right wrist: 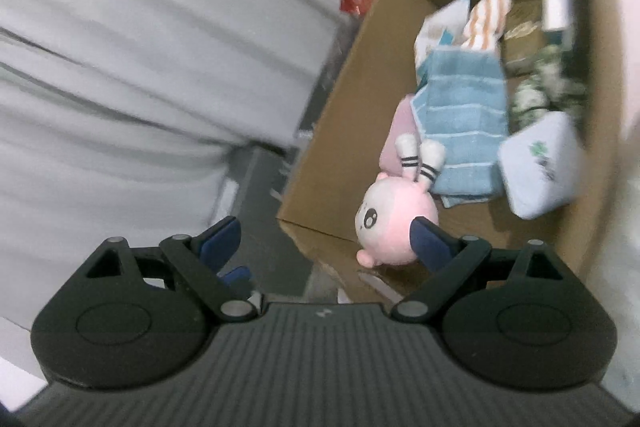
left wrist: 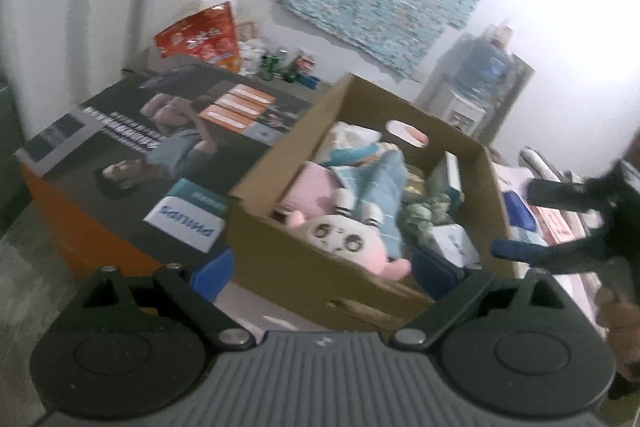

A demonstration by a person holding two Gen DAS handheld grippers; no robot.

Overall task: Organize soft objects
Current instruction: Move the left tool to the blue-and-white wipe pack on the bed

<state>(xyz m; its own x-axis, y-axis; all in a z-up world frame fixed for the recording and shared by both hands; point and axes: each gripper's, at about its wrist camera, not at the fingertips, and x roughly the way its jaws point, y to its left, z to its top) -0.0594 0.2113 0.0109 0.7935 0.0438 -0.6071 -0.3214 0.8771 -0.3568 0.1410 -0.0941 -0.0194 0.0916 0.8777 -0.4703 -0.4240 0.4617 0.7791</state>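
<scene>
Plush (right wrist: 394,217) lies at near edge of cardboard box (left wrist: 276,243), half hidden behind my right gripper (right wrist: 326,239); left gripper (left wrist: 324,271) too, fingers apart; far-corner contents blurred.

One box of soft things, counted

One cardboard box (right wrist: 320,131) holds one pink plush toy (right wrist: 394,223), one blue towel (right wrist: 466,119), one striped sock (right wrist: 486,21) and one white pouch (right wrist: 540,167).
</scene>
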